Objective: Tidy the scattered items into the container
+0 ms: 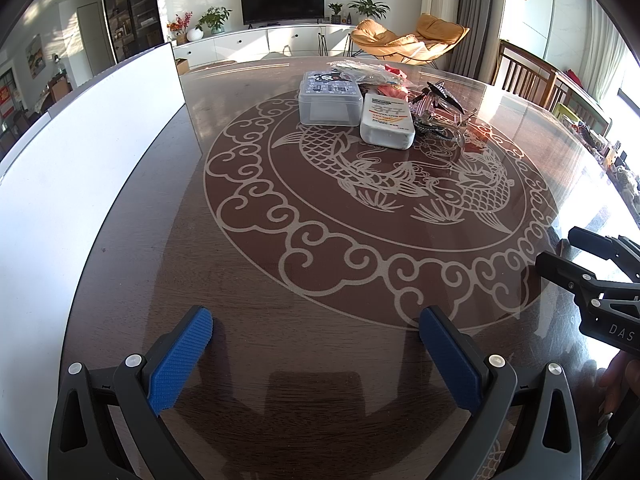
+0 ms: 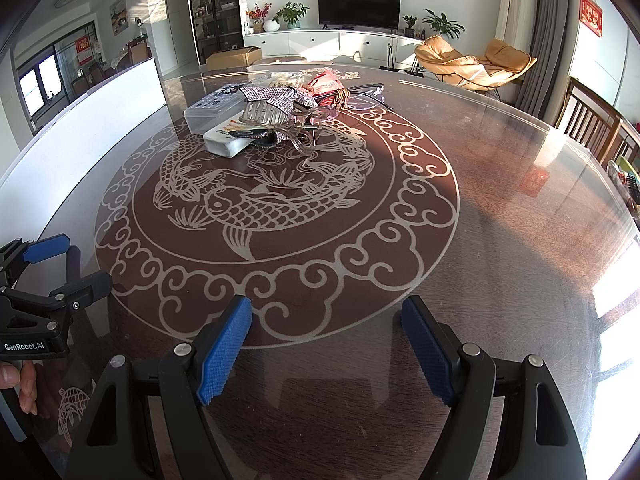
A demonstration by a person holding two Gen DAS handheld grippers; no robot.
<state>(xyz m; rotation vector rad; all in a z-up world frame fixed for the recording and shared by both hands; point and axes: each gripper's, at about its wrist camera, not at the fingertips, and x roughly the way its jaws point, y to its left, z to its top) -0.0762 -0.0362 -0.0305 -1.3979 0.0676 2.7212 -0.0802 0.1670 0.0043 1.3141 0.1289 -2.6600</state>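
Both grippers, left (image 1: 316, 354) and right (image 2: 326, 350), stood released and empty, the scattered items (image 2: 280, 116) lying well beyond them on the far table (image 2: 500, 200).

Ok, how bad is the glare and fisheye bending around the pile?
Left wrist view: sunlight washes out the glass table at right; the white bottle stays readable. Right wrist view: glare sits on the right rim, the hair clips stay sharp. Both views curve hard at the edges.
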